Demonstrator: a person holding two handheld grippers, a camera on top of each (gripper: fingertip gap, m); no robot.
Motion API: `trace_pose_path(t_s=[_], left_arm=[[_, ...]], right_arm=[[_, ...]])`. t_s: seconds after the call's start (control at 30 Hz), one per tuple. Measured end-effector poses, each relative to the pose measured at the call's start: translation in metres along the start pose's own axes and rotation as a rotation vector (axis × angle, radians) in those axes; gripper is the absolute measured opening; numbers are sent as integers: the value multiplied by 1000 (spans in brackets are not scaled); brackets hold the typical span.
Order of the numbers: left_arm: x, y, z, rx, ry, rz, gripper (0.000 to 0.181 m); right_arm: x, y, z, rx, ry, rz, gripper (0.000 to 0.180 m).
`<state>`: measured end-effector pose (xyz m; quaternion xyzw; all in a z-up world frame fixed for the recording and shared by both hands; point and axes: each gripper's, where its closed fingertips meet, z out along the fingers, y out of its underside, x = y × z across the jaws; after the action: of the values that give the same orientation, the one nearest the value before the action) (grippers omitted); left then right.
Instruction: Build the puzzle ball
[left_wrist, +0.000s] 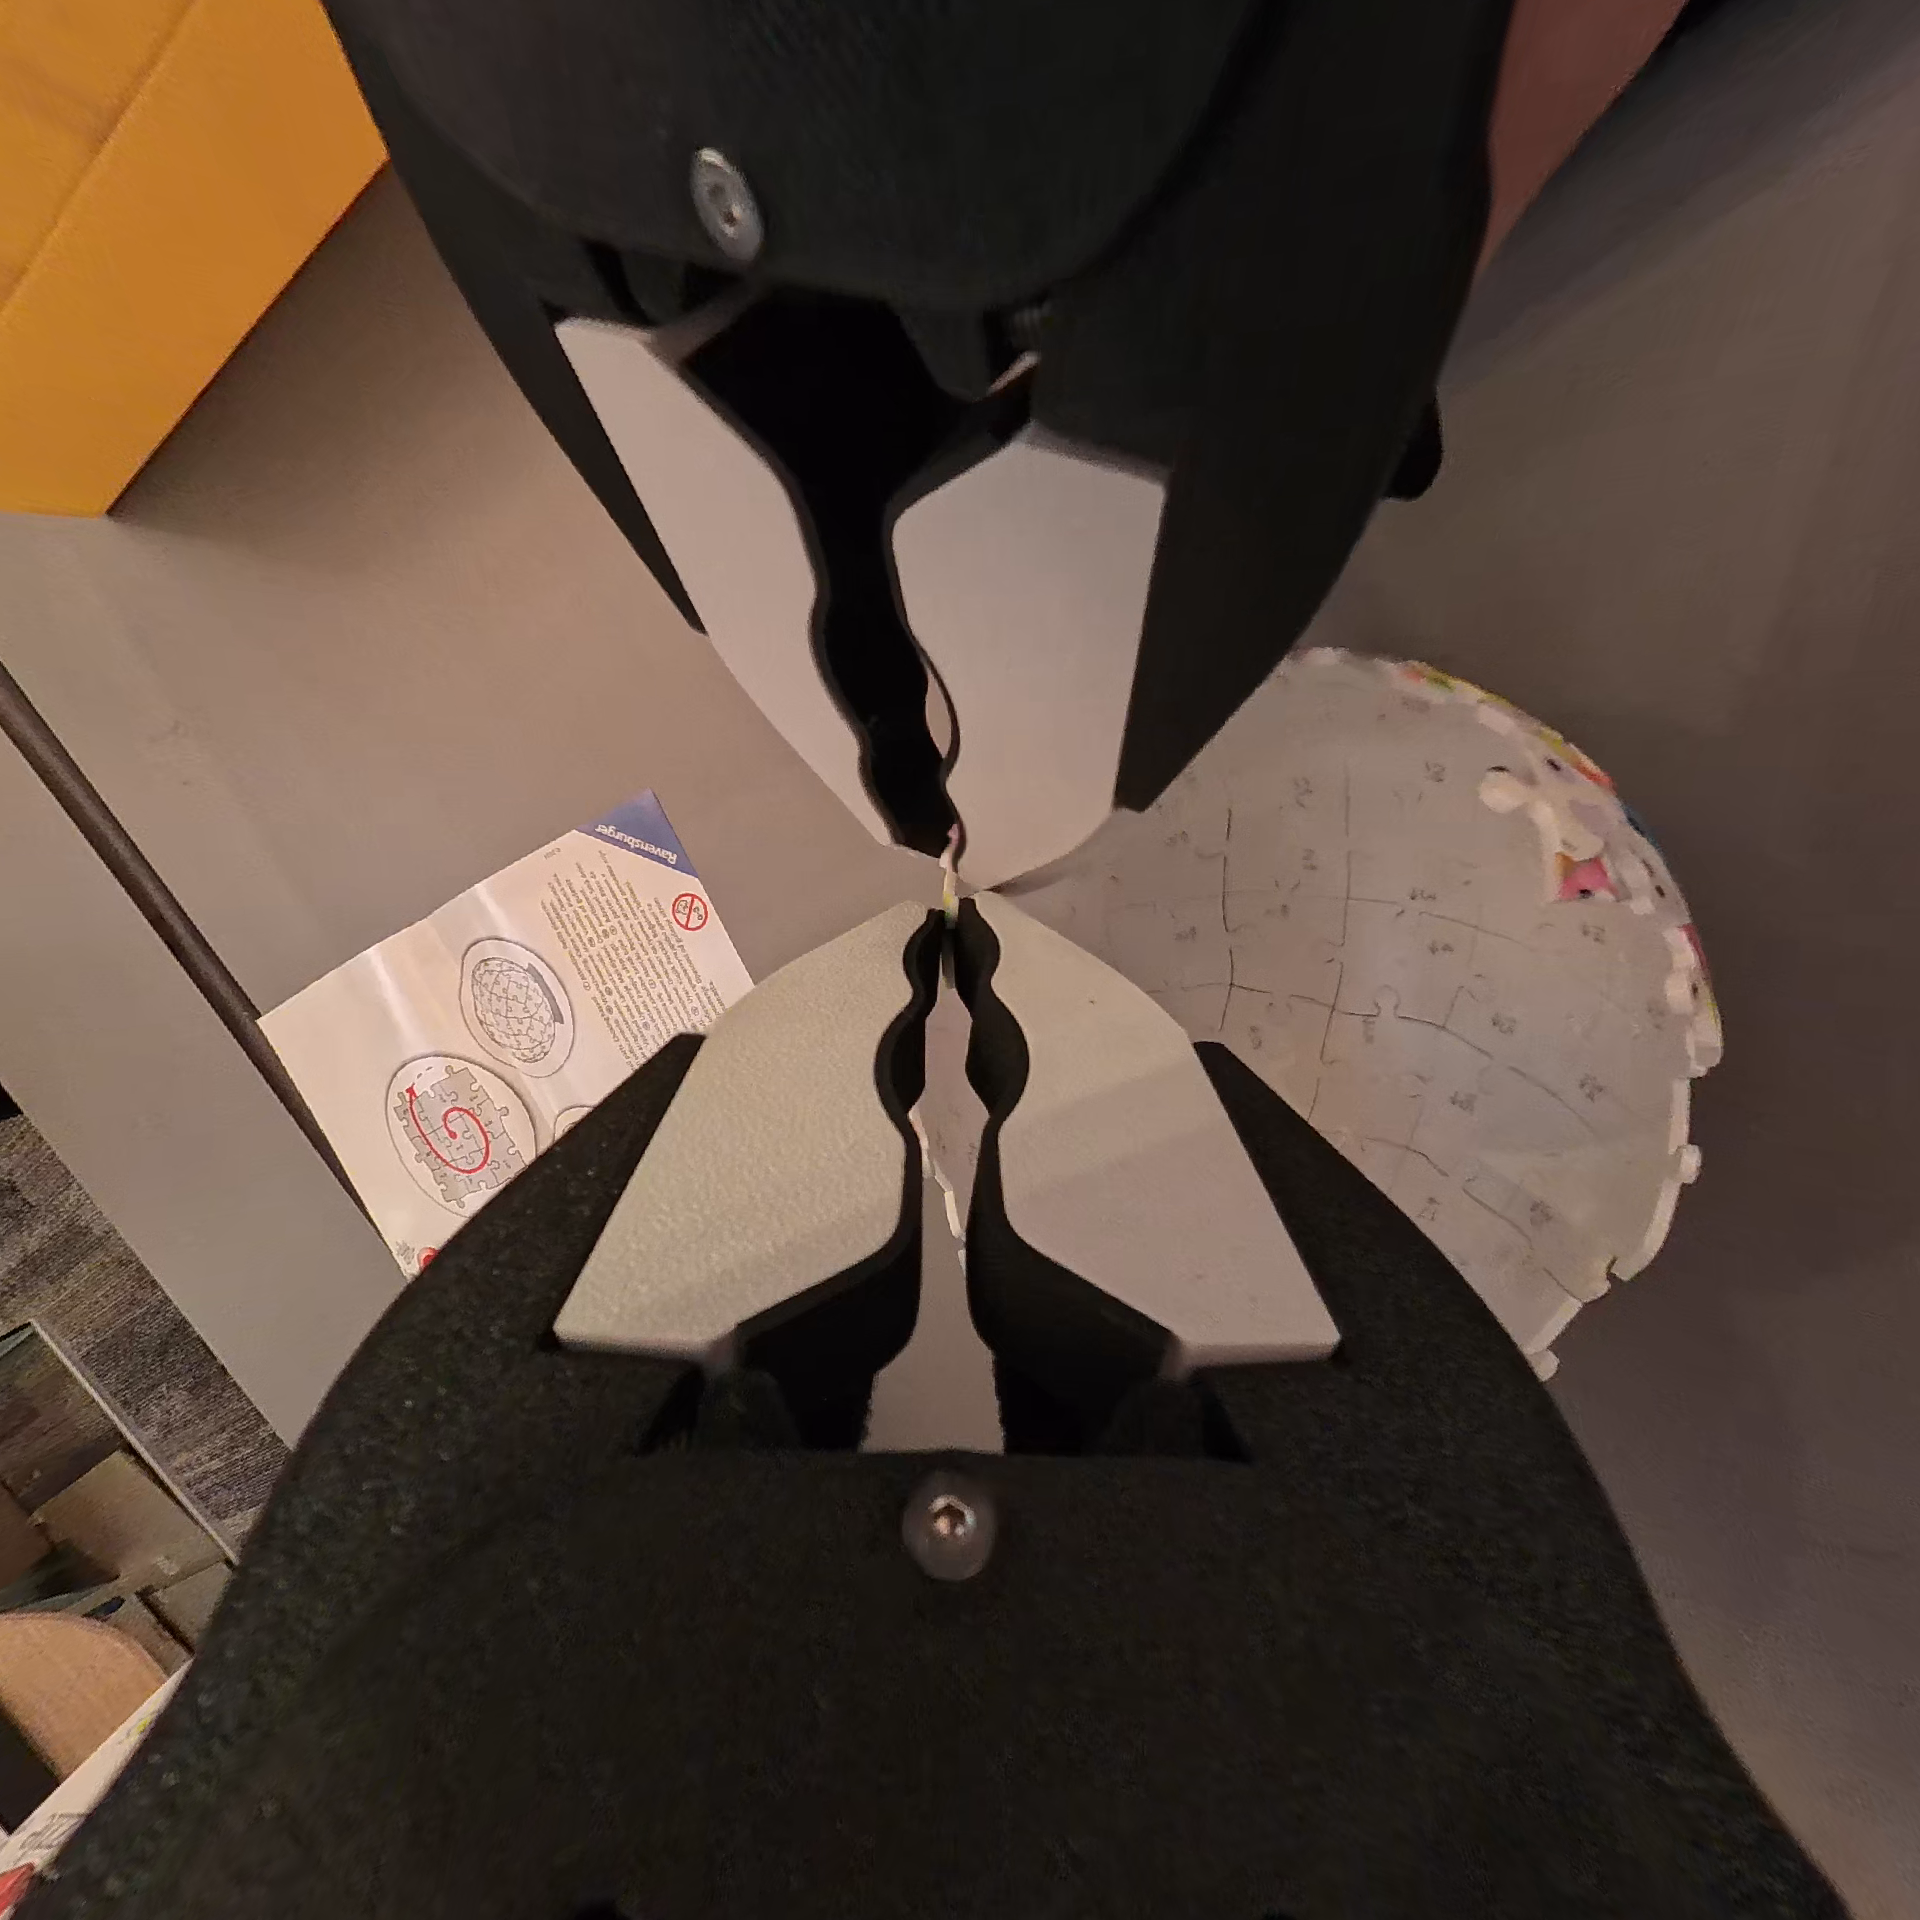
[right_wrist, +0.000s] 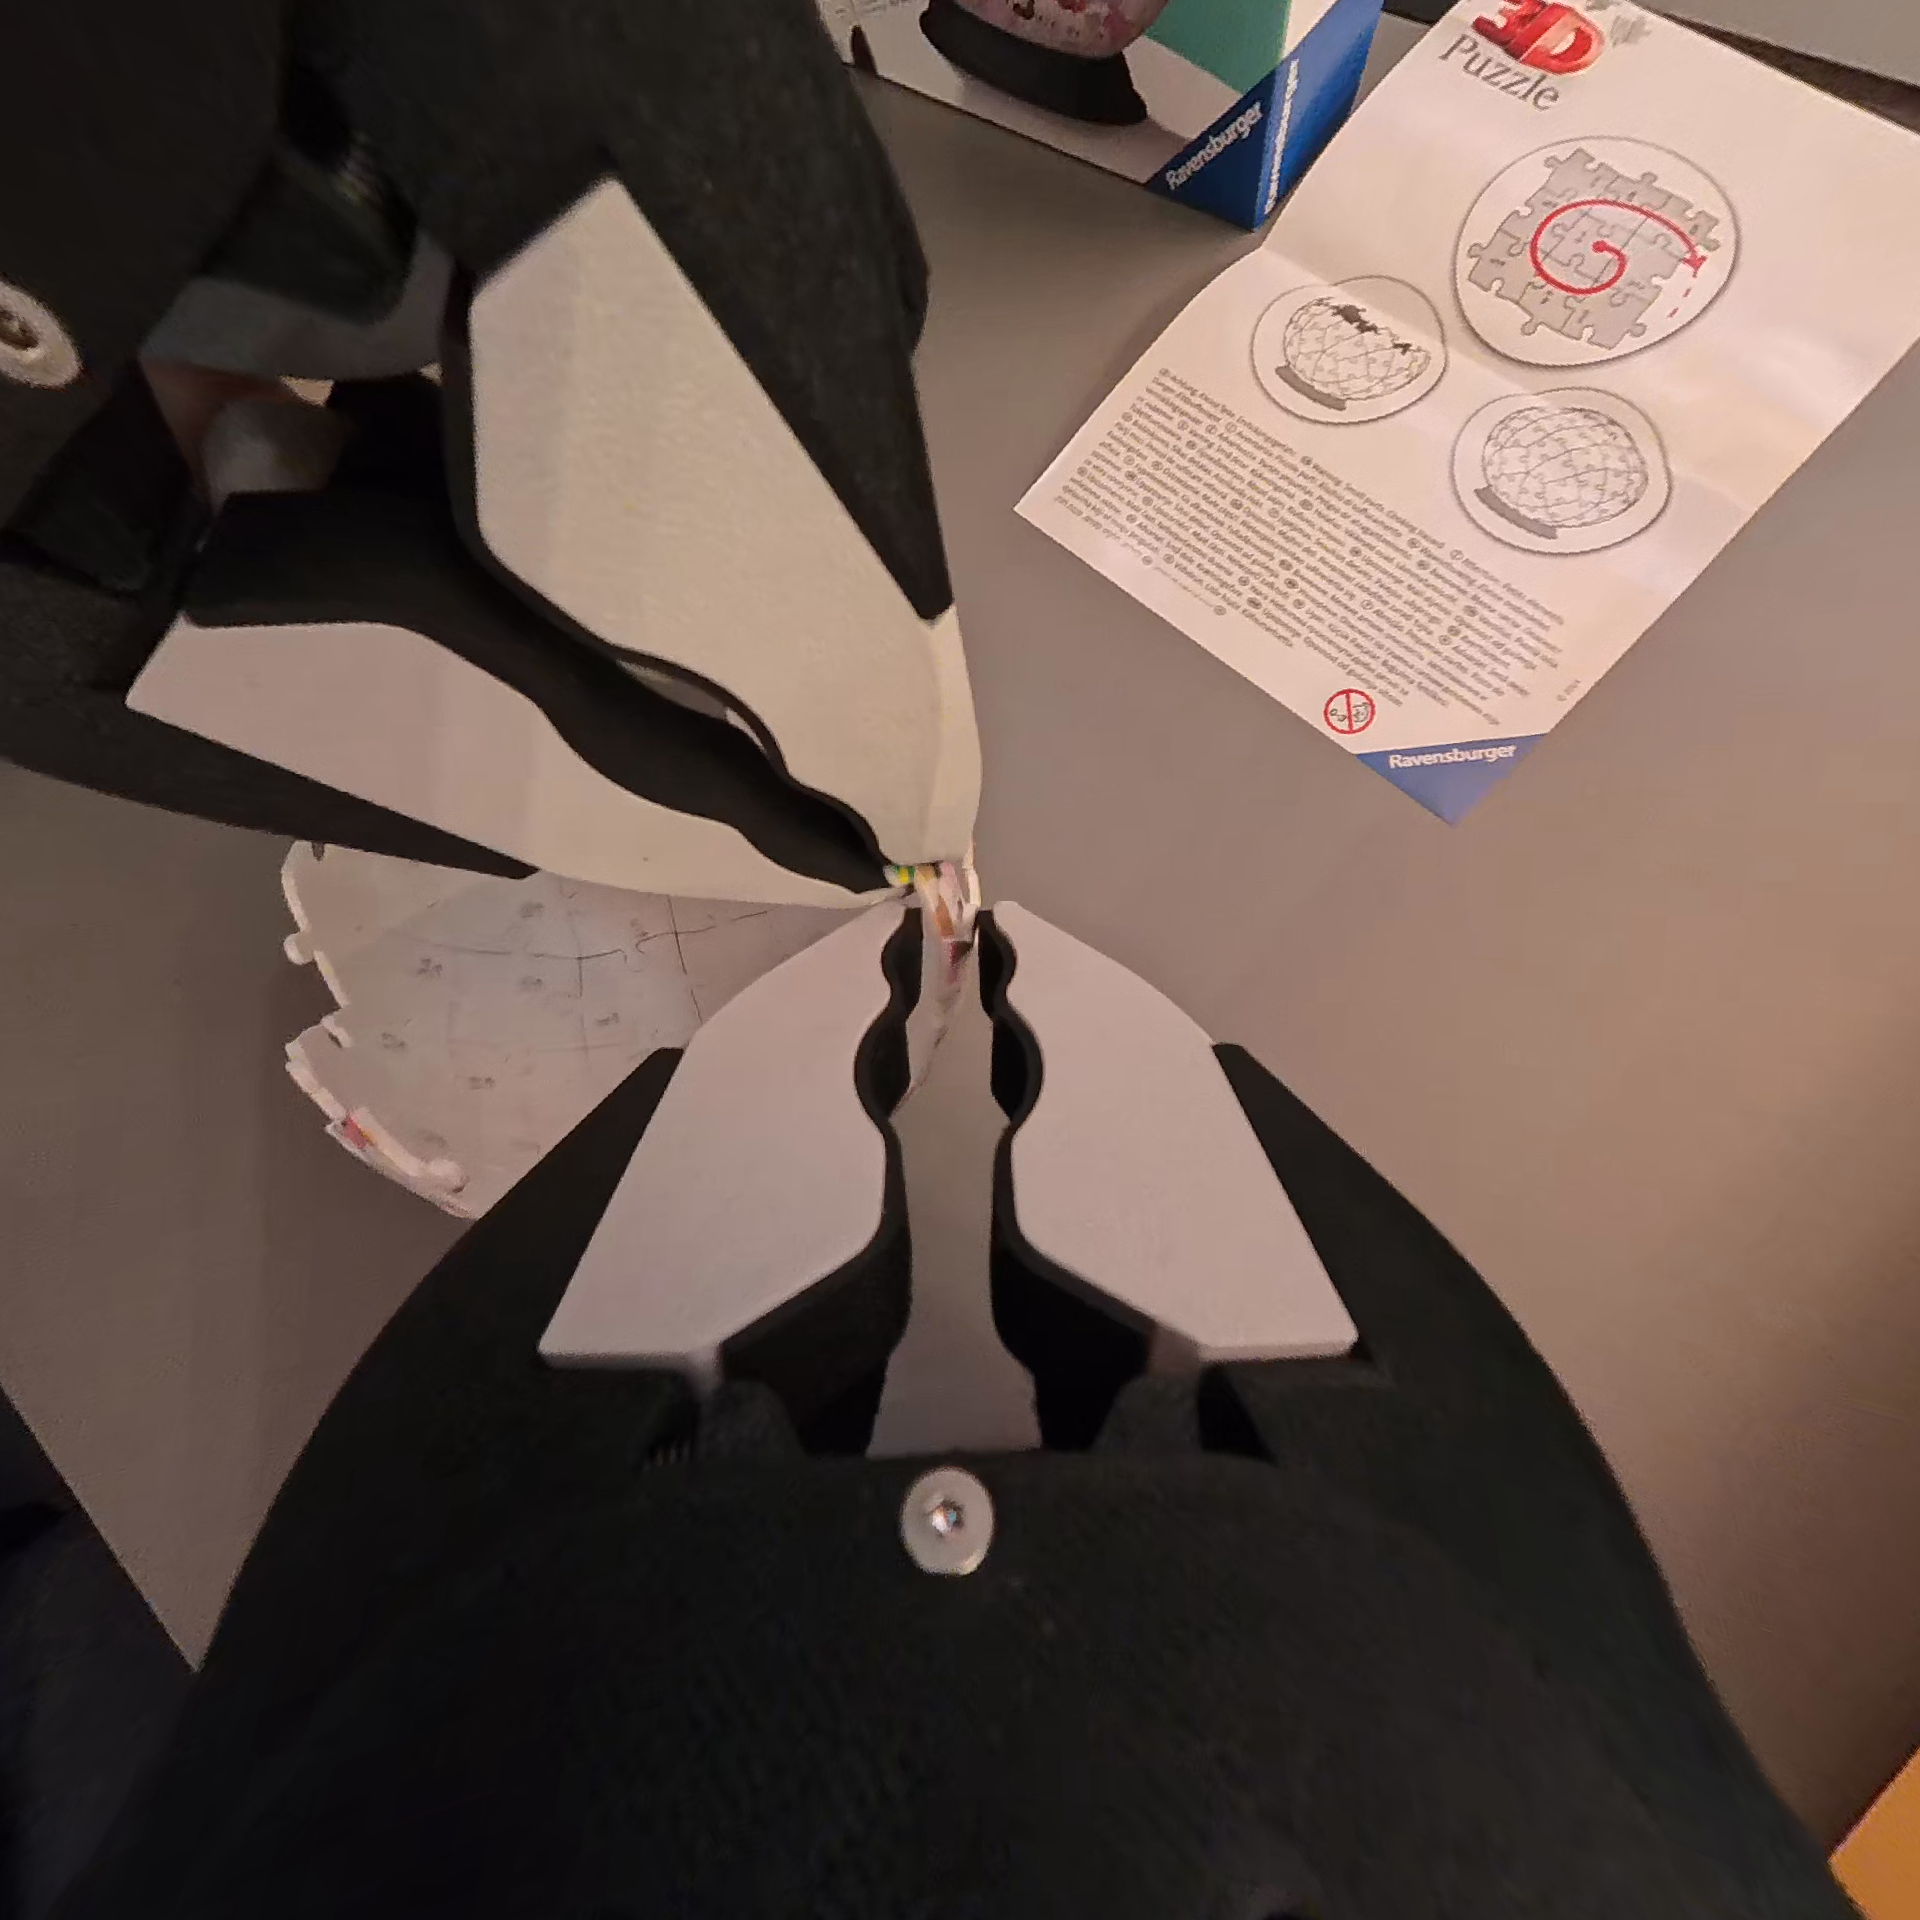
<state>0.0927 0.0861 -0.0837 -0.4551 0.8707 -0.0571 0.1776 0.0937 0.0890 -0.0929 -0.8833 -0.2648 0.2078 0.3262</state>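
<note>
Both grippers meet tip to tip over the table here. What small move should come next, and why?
Probably the right gripper lets go, finishing the handover. Both it and the left gripper pinch one small puzzle piece in the air, while the half-built puzzle ball lies open-side up beside them. Which gripper should keep it is uncertain.

We see dim, warm indoor light on the grey surface (left_wrist: 364, 644). Both wide-angle views bend strongly at the edges. The far tool (right_wrist: 935, 873) looks motion-blurred in the right wrist view, and the leaflet (right_wrist: 1455, 436) perhaps slightly soft.
</note>
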Motion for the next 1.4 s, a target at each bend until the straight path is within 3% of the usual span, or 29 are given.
trace_pose_path(t_s=[0.47, 0.6, 0.83, 1.4], left_arm=[[-2, 0, 1, 6, 1, -23, 4], [-6, -2, -11, 49, -11, -40, 22], [-14, 18, -21, 82, 32, -175, 17], [-11, 26, -31, 227, 162, -366, 12]], right_arm=[[2, 5, 3, -67, 58, -5, 4], [2, 5, 3, -65, 63, -5, 4], [2, 4, 3, -64, 54, -1, 4], [6, -1, 2, -53, 87, -54, 14]])
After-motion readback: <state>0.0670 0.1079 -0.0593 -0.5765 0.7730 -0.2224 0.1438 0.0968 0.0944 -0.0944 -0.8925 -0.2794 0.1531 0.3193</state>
